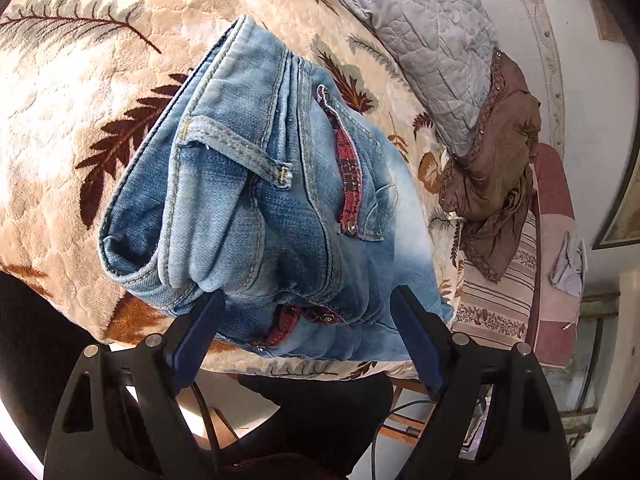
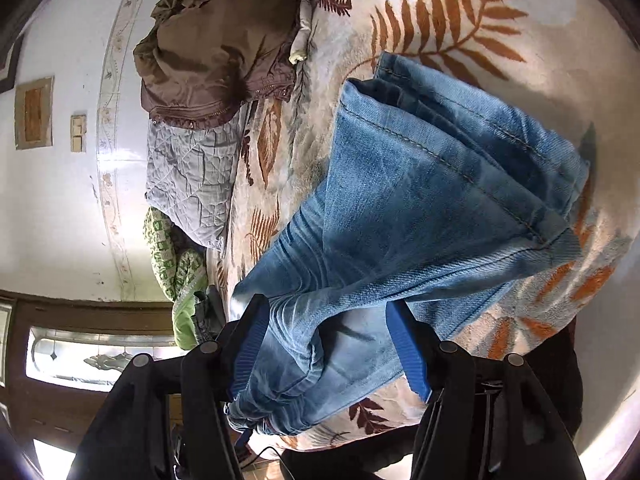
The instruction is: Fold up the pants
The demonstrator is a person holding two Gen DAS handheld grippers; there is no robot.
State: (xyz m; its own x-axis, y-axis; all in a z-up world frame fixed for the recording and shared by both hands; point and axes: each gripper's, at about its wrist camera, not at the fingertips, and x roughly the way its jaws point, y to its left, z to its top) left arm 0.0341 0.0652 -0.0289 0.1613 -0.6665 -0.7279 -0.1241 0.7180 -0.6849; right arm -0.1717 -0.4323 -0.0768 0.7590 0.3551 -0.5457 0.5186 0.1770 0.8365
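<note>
Left wrist view, one jeans (image 1: 256,208), one blanket (image 1: 80,80), two pillows

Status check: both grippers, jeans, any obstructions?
Left gripper open, fingers astride the jeans' waist end. Right gripper open, denim bunched between its fingers. Jeans folded on leaf-print blanket. Brown garment and grey pillow lie apart, not obstructing.

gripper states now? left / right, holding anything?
Left gripper: open, fingers either side of the jeans waist end, not clamped.
Right gripper: open, jeans leg bunched between the fingers, not clamped.
</note>
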